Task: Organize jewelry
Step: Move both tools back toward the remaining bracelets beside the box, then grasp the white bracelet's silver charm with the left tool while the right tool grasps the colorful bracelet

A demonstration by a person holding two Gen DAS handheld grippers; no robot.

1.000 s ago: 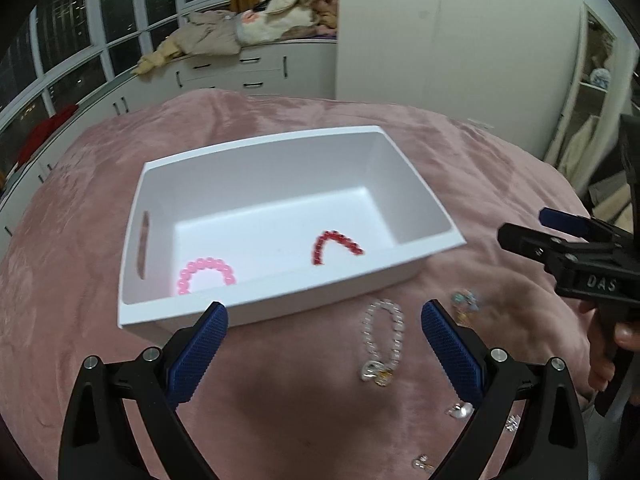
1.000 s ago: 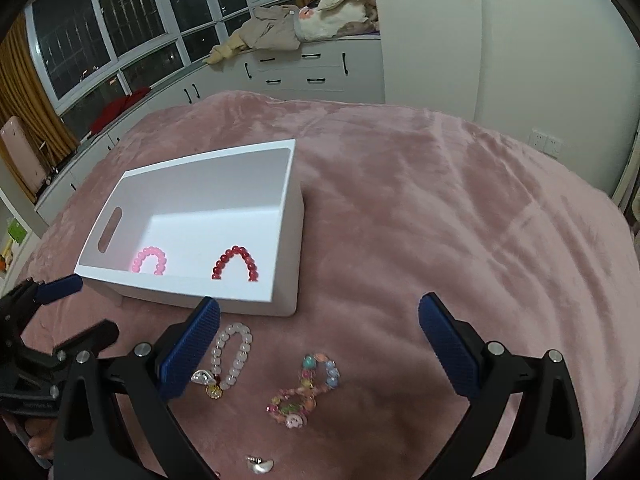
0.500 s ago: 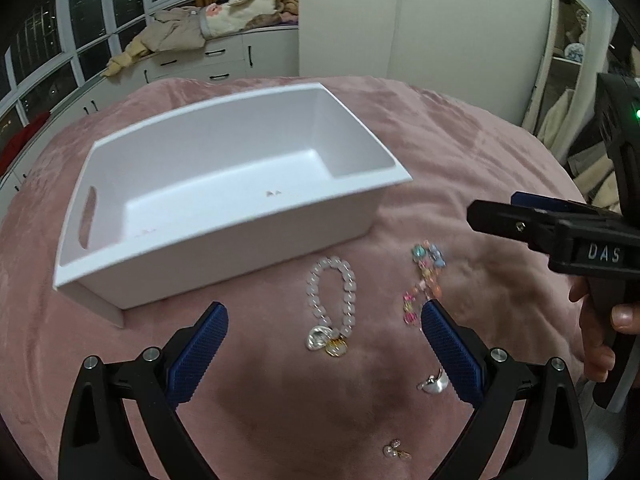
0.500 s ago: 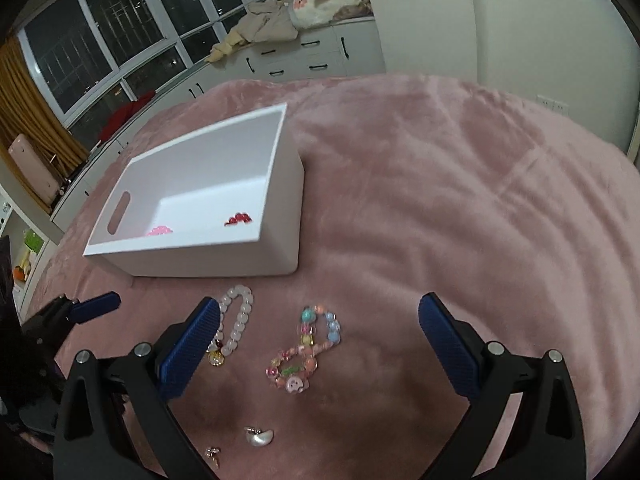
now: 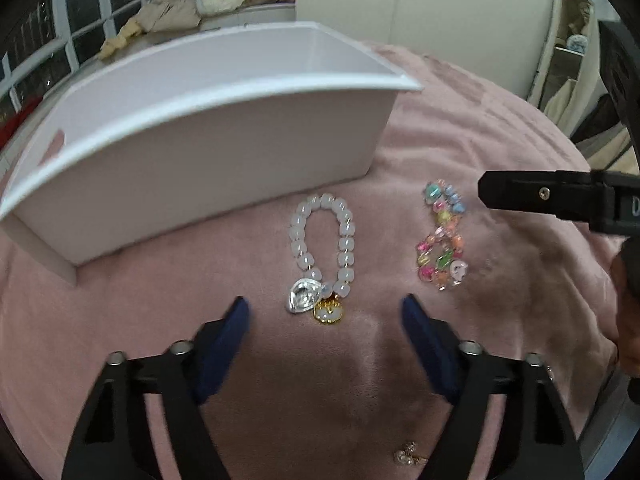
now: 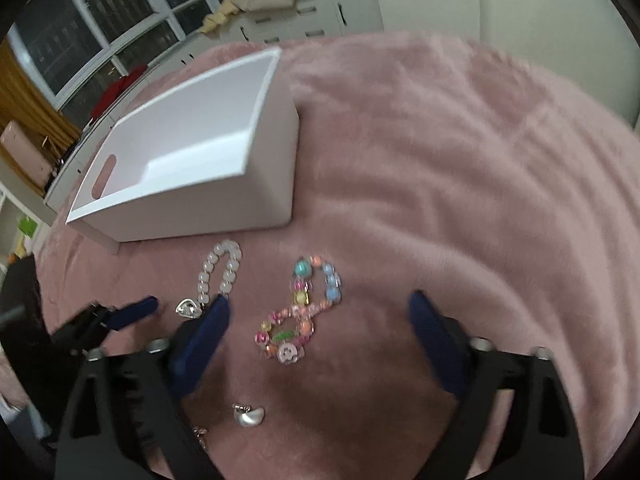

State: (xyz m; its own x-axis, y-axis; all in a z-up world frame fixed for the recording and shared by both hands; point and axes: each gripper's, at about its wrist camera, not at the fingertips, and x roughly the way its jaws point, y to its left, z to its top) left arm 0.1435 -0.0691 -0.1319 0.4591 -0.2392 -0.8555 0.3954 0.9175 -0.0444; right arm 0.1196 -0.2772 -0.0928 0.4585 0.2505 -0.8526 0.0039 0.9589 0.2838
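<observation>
A white bead bracelet [image 5: 324, 248] with a silver and a gold charm lies on the pink blanket in front of the white box [image 5: 200, 120]. My left gripper [image 5: 324, 308] hovers low over its charm end, jaws closing, pads not touching it. A colourful bead bracelet [image 6: 300, 308] twisted into a figure eight lies between the fingers of my right gripper [image 6: 318, 304], whose jaws are also closing without pressing on it. Each view shows the other bracelet too: the colourful bracelet [image 5: 442, 236] and the white bracelet [image 6: 222, 272].
A silver pendant [image 6: 250, 414] and small earrings [image 5: 408, 456] lie on the blanket near the grippers. The white box [image 6: 192, 160] has a handle slot at its left end. The right gripper's tip [image 5: 540, 196] and a hand [image 5: 628, 300] fill the left wrist view's right side.
Both grippers have sunk toward the blanket, and the bracelets now look much larger. Both pairs of jaws have narrowed. The bracelets inside the box have dropped out of sight behind its wall.
</observation>
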